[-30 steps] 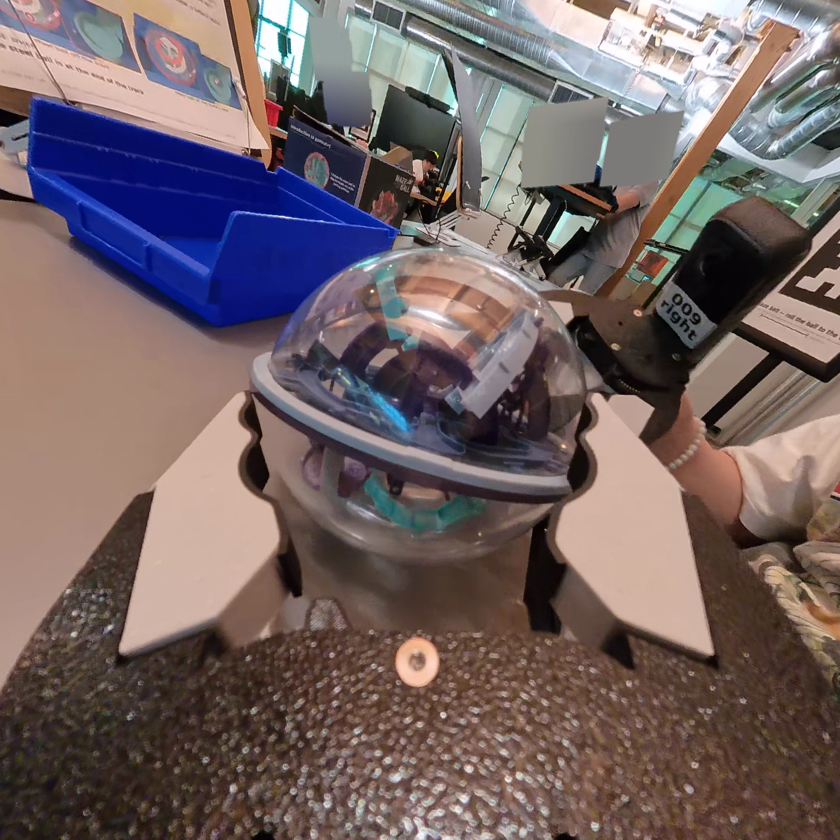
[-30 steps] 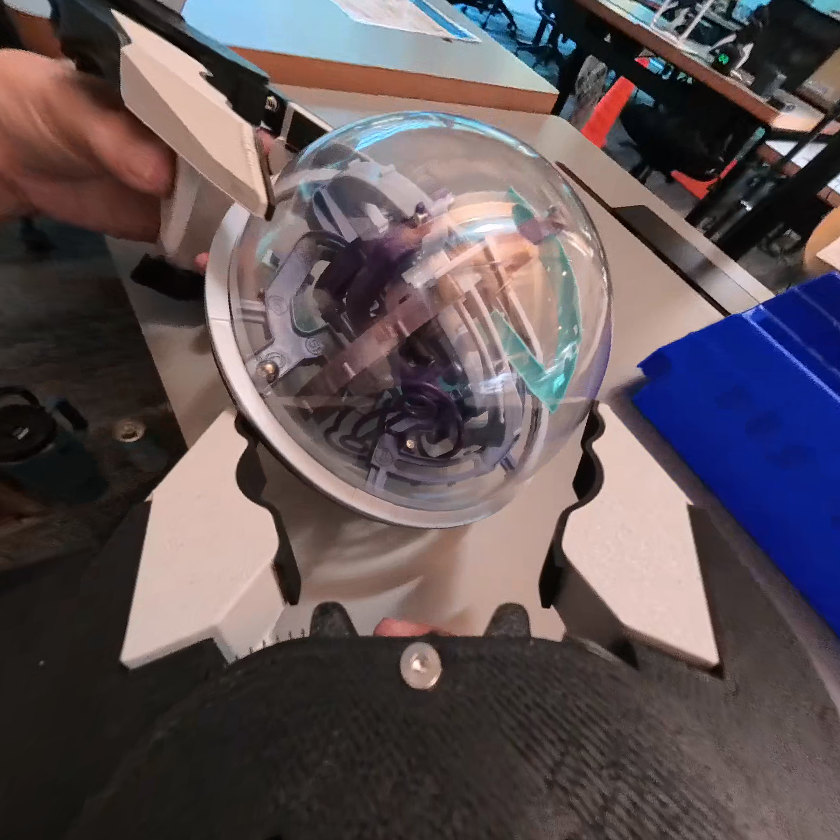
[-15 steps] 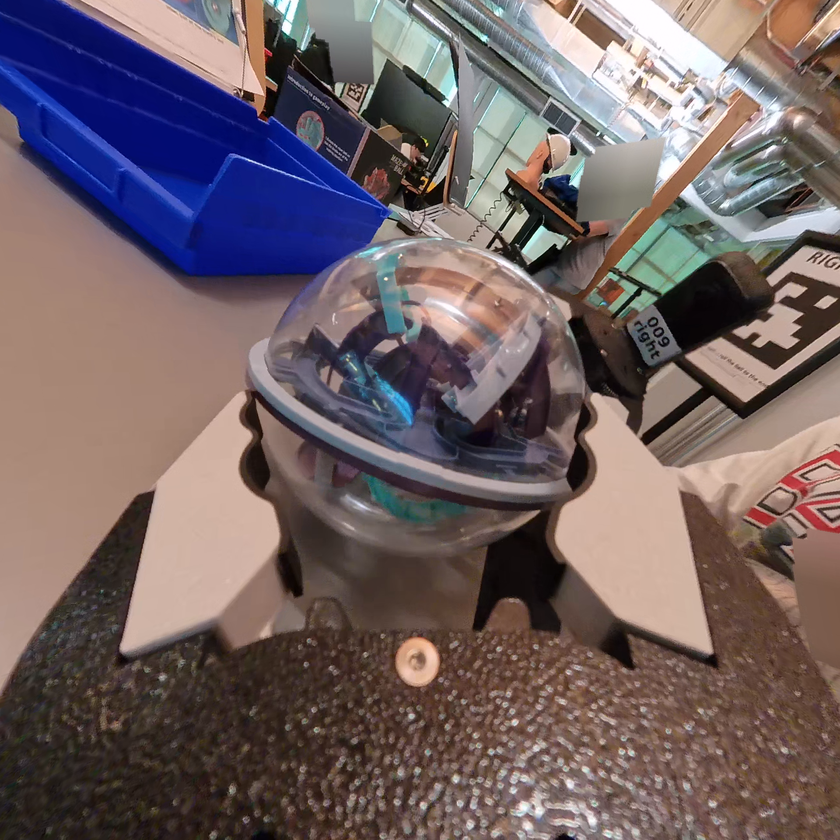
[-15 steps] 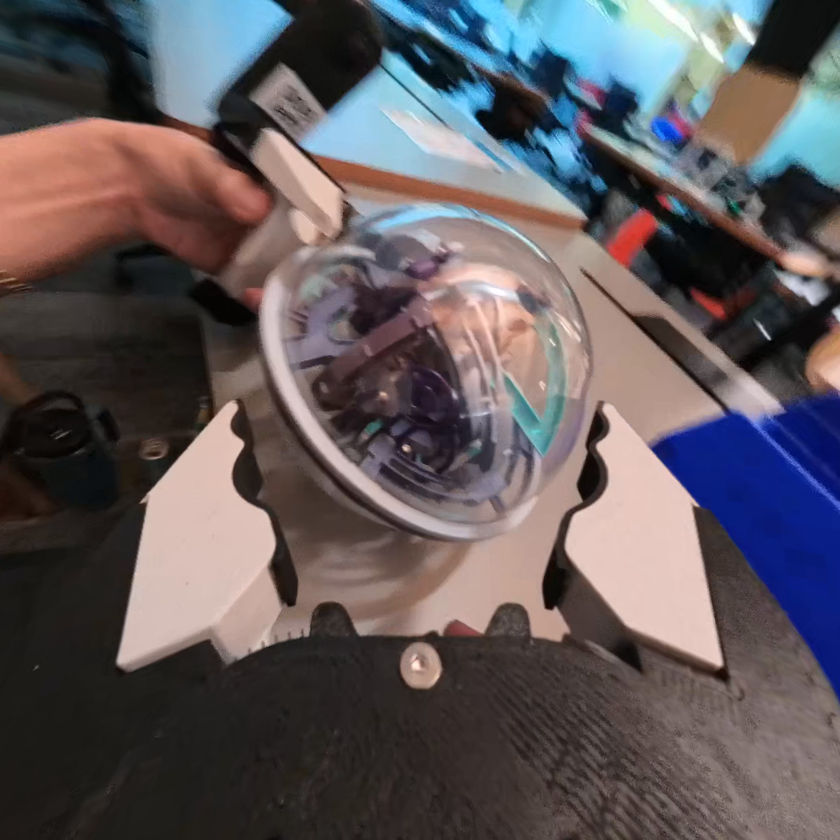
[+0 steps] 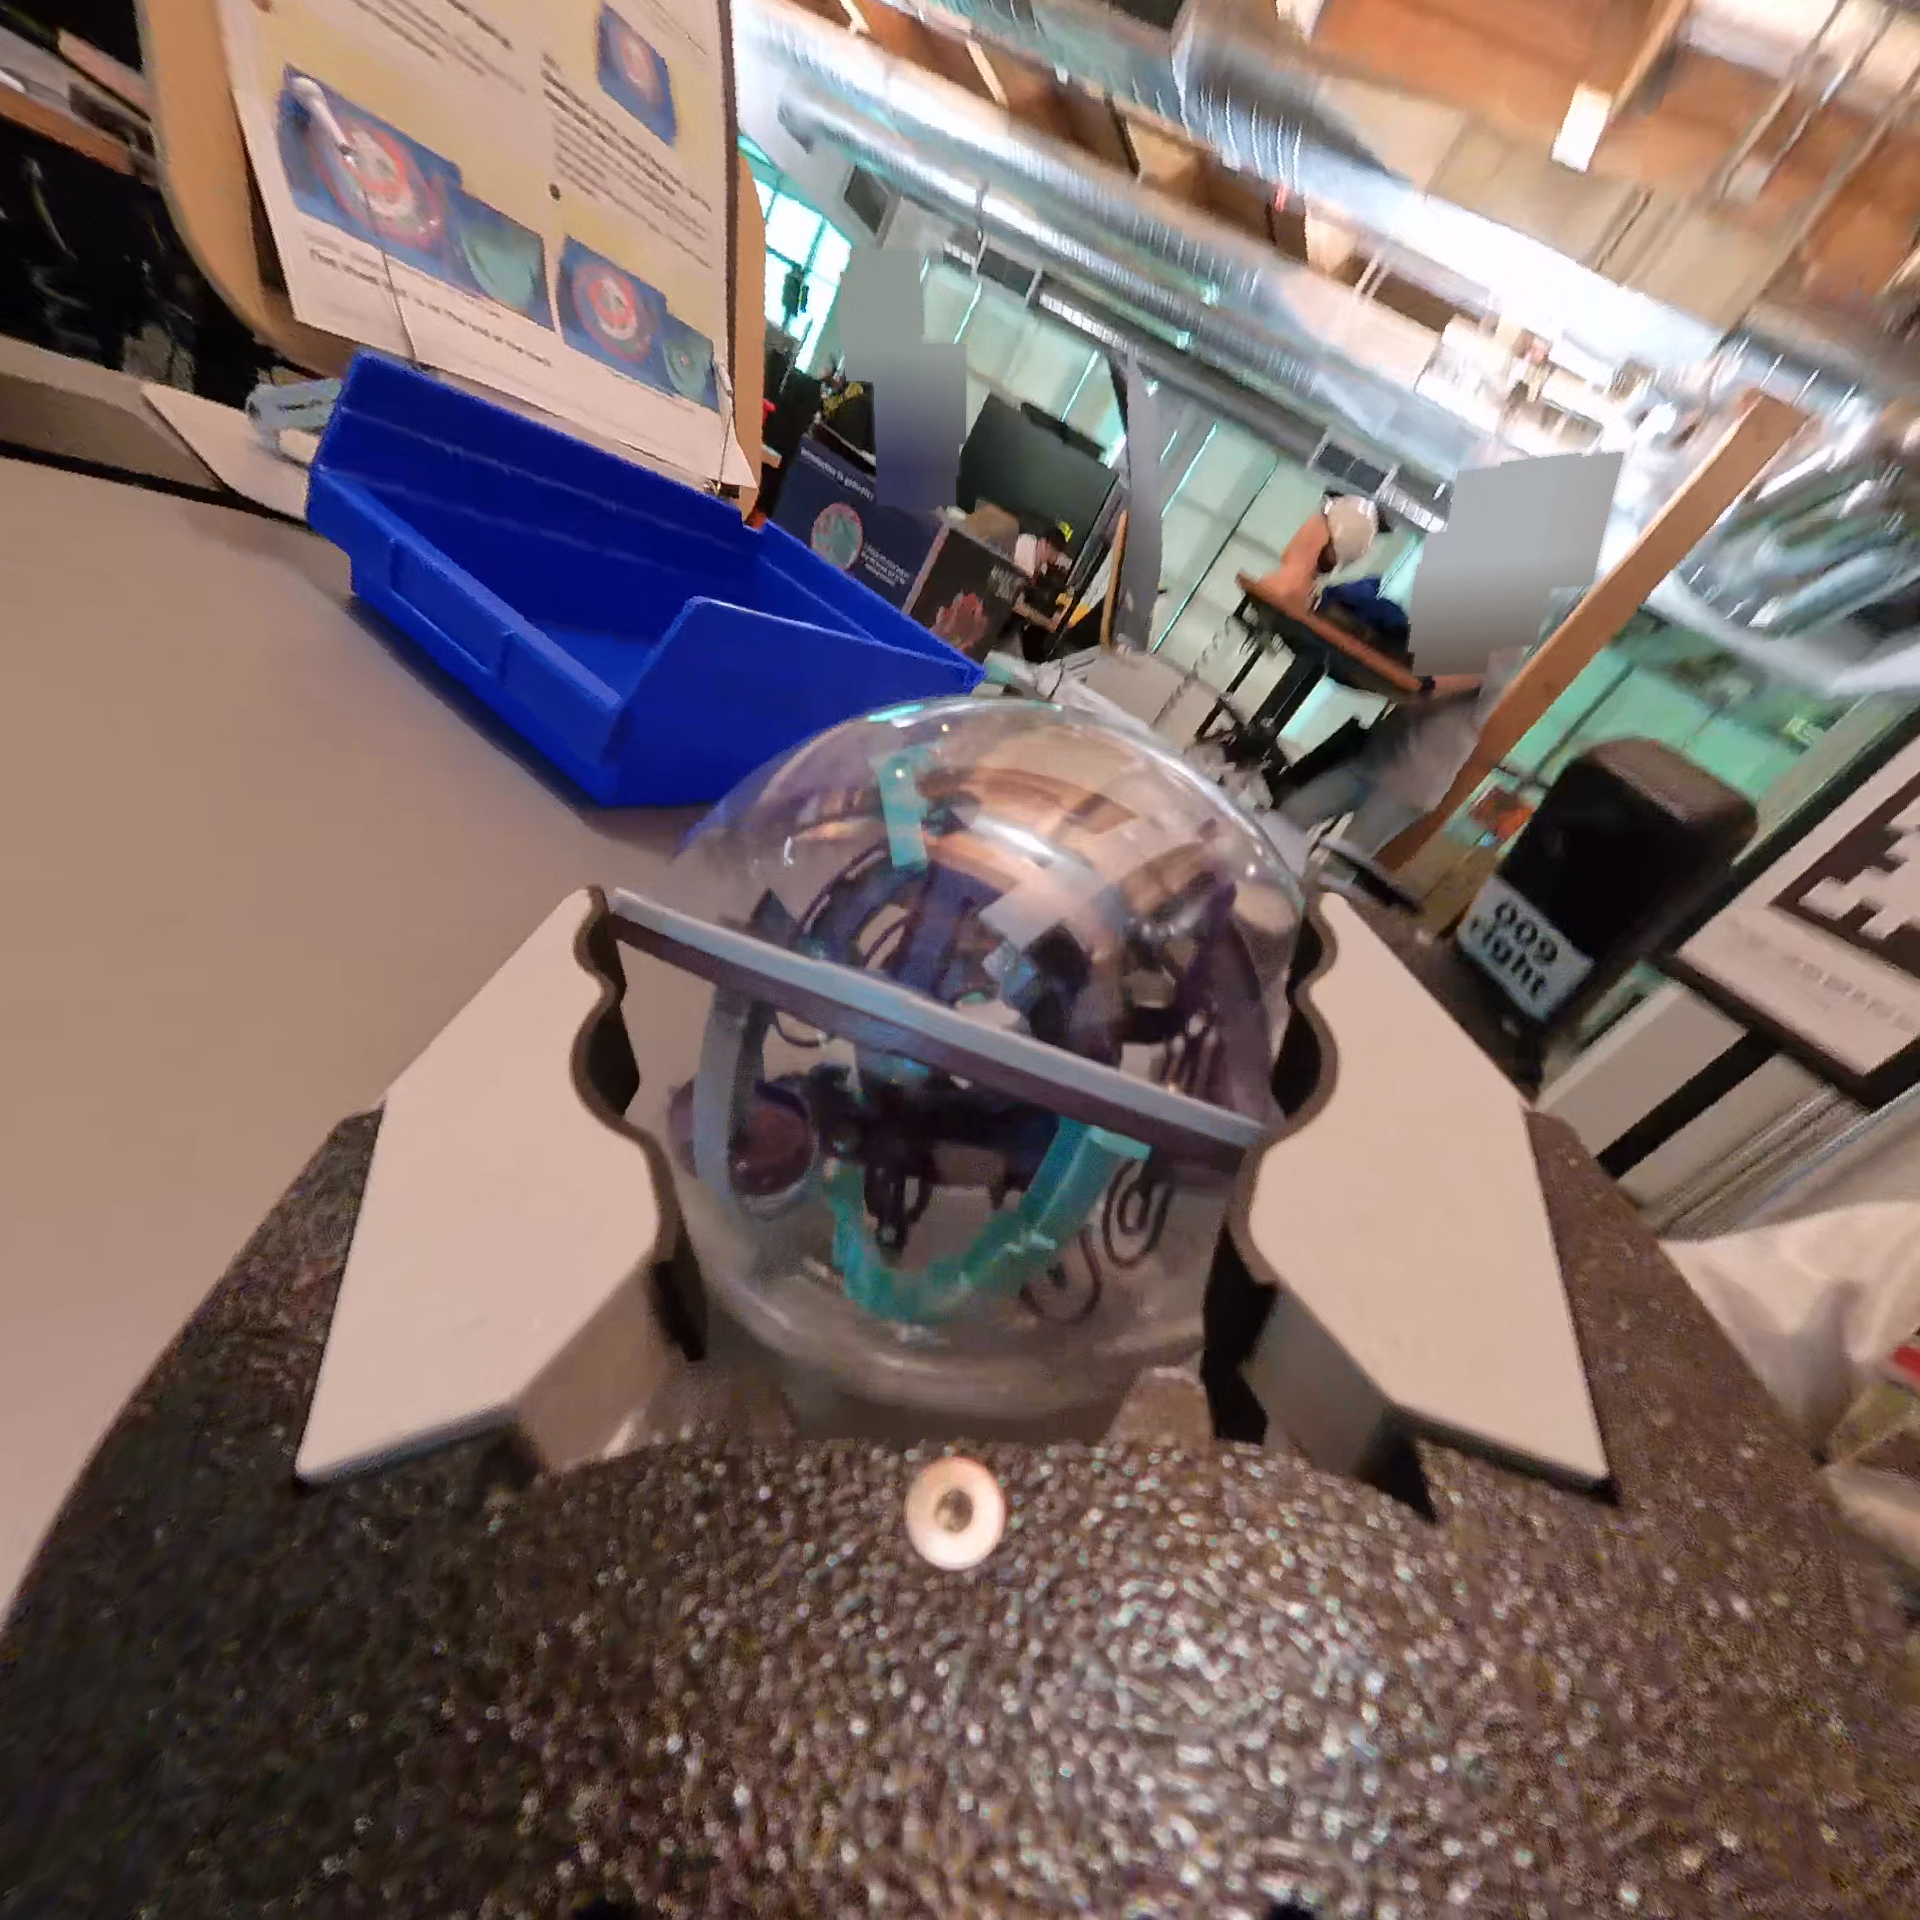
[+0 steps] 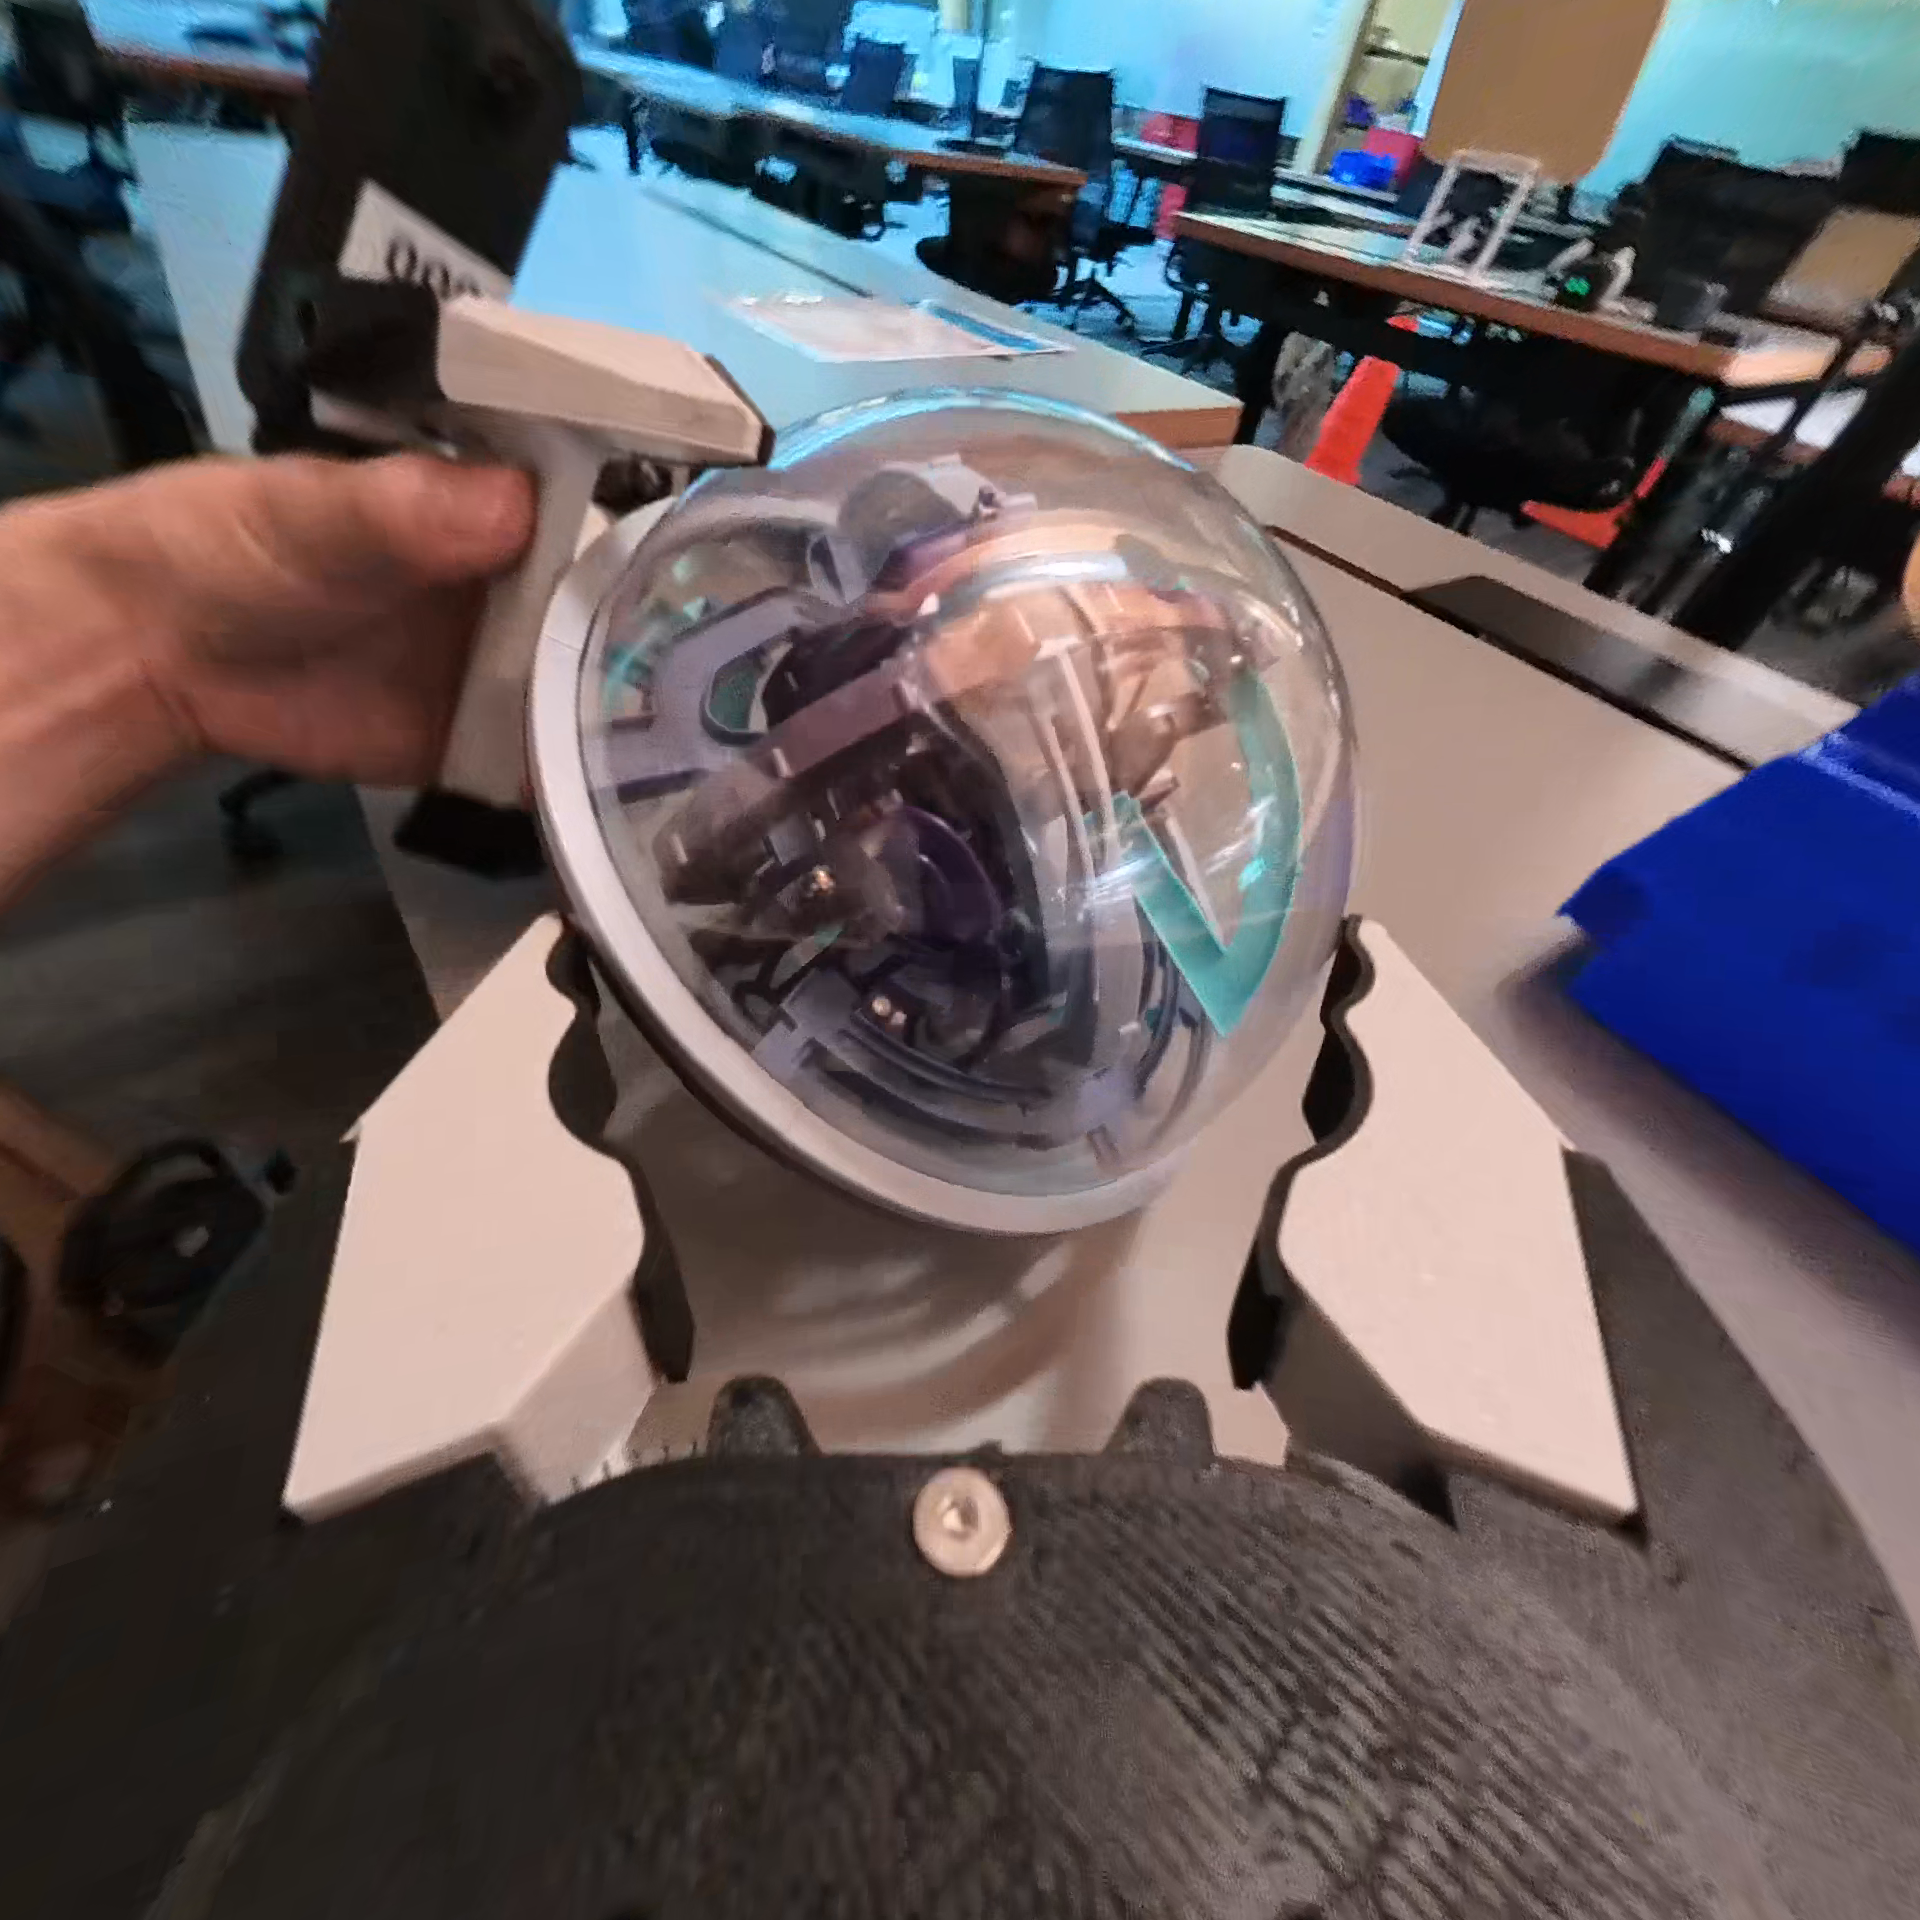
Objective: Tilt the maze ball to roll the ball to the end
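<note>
Left wrist view showed the workshop room, then the grey table [image 5: 156, 727] and blue bin [image 5: 582, 603]. Both claws, the left gripper [image 5: 951, 1049] and right gripper [image 6: 961, 1049], spread wide and clamped the clear maze ball [image 6: 935, 810] from opposite sides, probably for controlled tilting.

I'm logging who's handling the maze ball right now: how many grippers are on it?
2. The left gripper clamps the maze ball at its sides; the right gripper clamps it from the opposite end, by the blue bin.

Blue bin [image 5: 623, 623] beyond maze ball [image 5: 987, 987]
</note>
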{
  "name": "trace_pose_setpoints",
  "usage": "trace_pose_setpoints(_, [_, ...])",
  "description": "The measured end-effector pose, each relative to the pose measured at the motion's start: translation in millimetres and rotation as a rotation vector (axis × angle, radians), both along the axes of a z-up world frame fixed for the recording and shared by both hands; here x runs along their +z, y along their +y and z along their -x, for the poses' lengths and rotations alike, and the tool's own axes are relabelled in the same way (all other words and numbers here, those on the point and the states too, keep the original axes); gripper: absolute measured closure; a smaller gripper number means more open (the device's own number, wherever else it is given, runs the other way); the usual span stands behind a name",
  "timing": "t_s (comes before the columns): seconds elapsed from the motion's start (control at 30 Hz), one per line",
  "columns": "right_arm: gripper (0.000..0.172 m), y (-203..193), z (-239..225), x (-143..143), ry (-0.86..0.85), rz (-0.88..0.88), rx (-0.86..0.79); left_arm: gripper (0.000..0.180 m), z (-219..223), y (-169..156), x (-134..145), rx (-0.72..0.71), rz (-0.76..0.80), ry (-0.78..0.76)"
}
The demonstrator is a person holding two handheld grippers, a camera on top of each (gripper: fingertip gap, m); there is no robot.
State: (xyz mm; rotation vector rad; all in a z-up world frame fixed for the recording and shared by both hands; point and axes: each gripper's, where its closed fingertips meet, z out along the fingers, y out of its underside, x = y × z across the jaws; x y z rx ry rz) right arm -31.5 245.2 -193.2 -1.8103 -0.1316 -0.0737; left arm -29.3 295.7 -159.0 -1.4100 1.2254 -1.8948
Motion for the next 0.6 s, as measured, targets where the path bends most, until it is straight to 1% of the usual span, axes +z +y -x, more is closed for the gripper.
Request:
trace_pose_setpoints(0.03, [0.037,1,3,3,0.026,-0.014,-0.027,0.055,1,1,0,-0.012,0.038,-0.001])
trace_pose_setpoints(0.1, [0.036,1,8,8,0.022,-0.037,-0.070,0.051,3,-3,-4,-0.050,0.051,0.018])
trace_pose_setpoints(0.2, [0.031,-1,16,7,-0.036,-0.030,-0.078,0.048,7,-8,-5,-0.076,0.002,0.017])
trace_pose_setpoints(0.23, [0.031,-3,17,7,-0.046,-0.039,-0.076,0.048,8,-10,-5,-0.083,-0.016,0.013])
trace_pose_setpoints(0.27, [0.035,-5,18,8,-0.069,-0.052,-0.078,0.047,10,-12,-5,-0.092,-0.034,0.010])
trace_pose_setpoints(0.4, [0.040,-14,25,3,-0.218,-0.094,-0.105,0.043,13,-19,-2,-0.121,-0.071,-0.001])
trace_pose_setpoints(0.53, [0.035,-18,35,-7,-0.396,-0.069,-0.171,0.042,11,-27,-3,-0.159,-0.019,0.043])
trace_pose_setpoints(0.6, [0.029,-19,39,-13,-0.460,-0.042,-0.187,0.042,10,-30,-2,-0.164,-0.007,0.050])
